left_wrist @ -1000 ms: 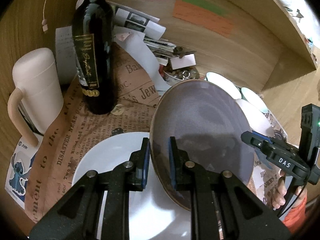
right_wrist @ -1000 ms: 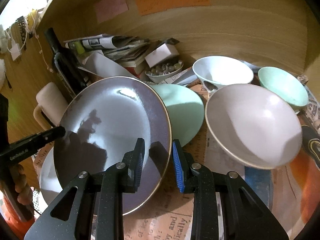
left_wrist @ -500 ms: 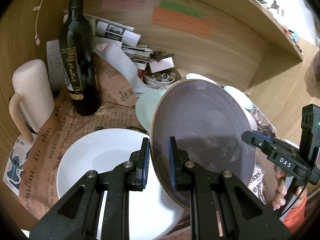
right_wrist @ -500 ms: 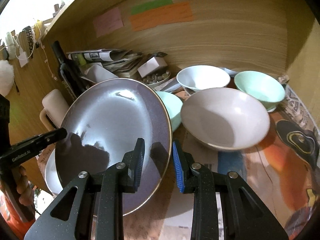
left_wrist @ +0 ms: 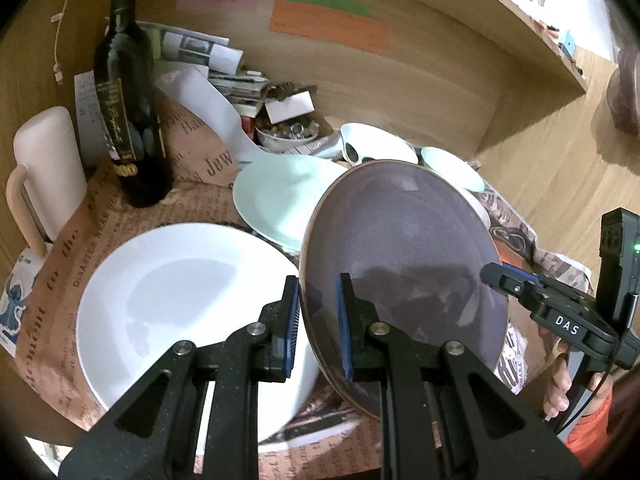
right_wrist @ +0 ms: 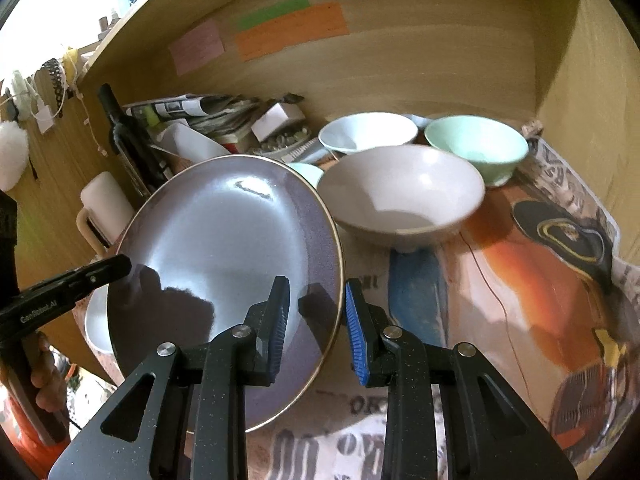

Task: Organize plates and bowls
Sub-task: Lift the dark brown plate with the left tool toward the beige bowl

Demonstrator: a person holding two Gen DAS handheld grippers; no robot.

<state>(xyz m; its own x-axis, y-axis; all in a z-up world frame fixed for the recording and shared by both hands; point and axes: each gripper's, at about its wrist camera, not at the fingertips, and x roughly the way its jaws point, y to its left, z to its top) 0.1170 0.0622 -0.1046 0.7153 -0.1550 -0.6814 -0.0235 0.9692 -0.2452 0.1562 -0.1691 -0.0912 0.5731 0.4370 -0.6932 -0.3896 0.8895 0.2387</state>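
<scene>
Purple plate [left_wrist: 404,264] held tilted above the bench [left_wrist: 560,128], rim between both sets of jaws. Left gripper [left_wrist: 318,322] jaws pinch its left rim. Right gripper [right_wrist: 318,326] jaws straddle the right rim, with a visible gap to the outer pad; cannot tell if they clamp. White plate [left_wrist: 180,300] lies flat left of the left jaws, partly under the purple plate. Mint plate [left_wrist: 280,196] beyond them. Beige bowl [right_wrist: 404,194] ahead of the right jaws, white bowl [right_wrist: 366,134] and mint bowl [right_wrist: 476,146] behind it. Wine bottle [left_wrist: 128,104] far left.
</scene>
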